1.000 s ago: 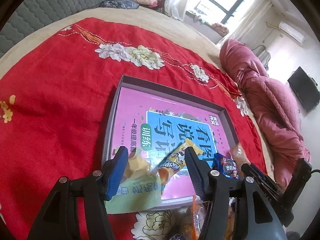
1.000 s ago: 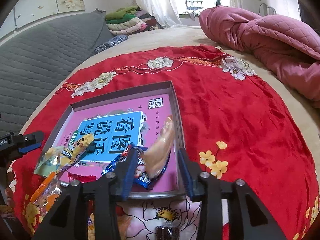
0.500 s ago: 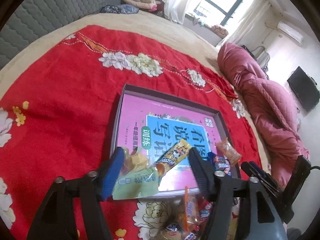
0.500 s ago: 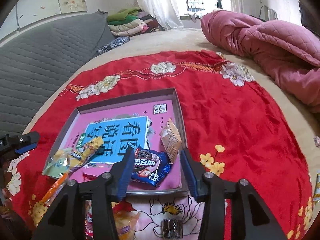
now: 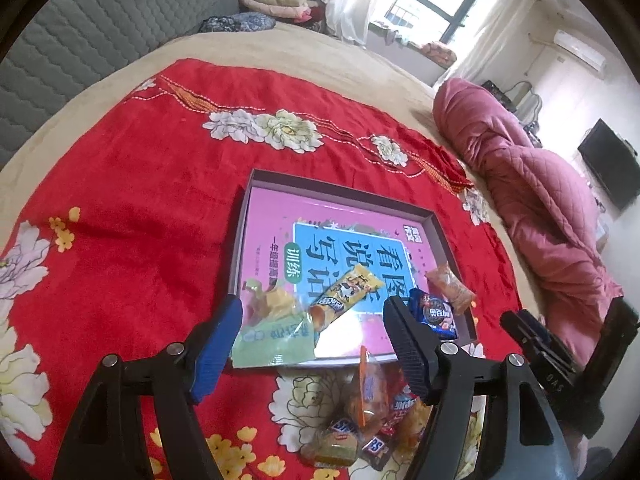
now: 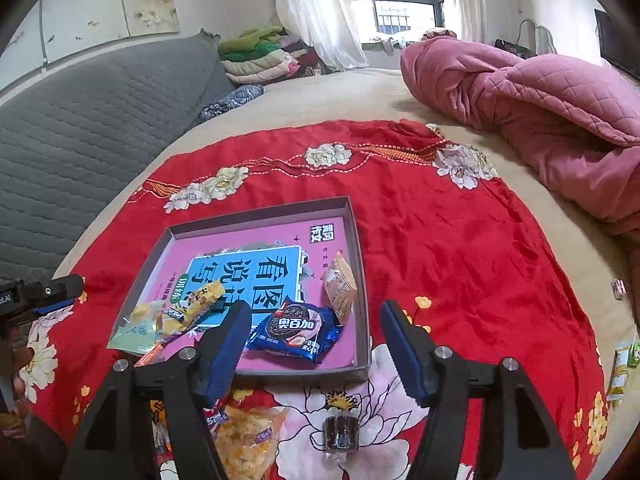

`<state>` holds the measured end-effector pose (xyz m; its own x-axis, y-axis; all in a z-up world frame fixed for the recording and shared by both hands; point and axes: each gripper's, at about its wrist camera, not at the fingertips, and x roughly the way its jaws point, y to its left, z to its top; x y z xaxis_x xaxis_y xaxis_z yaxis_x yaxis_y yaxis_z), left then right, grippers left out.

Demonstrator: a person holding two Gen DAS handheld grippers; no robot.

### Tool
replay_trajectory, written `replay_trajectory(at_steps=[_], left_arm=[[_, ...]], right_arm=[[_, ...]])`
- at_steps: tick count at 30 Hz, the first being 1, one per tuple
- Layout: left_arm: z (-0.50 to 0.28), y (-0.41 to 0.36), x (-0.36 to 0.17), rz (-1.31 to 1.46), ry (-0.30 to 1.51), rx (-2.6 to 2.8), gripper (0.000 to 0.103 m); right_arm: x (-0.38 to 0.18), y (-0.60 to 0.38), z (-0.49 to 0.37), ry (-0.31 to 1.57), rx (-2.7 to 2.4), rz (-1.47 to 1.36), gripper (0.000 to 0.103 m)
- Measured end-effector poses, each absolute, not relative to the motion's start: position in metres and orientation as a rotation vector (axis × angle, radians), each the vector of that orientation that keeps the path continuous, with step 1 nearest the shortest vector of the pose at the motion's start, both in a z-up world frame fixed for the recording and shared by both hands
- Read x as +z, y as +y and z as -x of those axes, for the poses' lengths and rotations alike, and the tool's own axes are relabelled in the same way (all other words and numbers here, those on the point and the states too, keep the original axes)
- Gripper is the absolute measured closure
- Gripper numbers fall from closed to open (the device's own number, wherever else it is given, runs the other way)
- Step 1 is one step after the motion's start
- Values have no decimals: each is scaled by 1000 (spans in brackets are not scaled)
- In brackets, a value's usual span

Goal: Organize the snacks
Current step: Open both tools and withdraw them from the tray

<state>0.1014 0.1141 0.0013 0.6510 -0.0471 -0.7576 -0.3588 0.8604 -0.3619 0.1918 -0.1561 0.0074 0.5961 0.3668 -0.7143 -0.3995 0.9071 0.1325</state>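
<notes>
Left gripper point(image 5: 312, 332): you hold it spread wide, empty.
Right gripper point(image 6: 314, 342): likewise agape, nothing held.
Snacks: four lie in the shallow grey cardboard tray point(image 6: 360, 264); the loose wrapper pile point(image 5: 372, 412) waits just below it.
Next: drop onto one wrapper, pinch its middle.

Glossy plastic snack wrappers point(image 6: 294, 330) on glossy paper book cover point(image 6: 256, 252); soft red cloth point(image 6: 460, 248).
</notes>
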Motion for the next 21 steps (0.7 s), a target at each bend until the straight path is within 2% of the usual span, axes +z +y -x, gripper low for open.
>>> replay_trajectory(at_steps=[21], left_arm=[[-76,102,13,505,867,188,27]], right_arm=[[35,-172,-161,757,433,-5,26]])
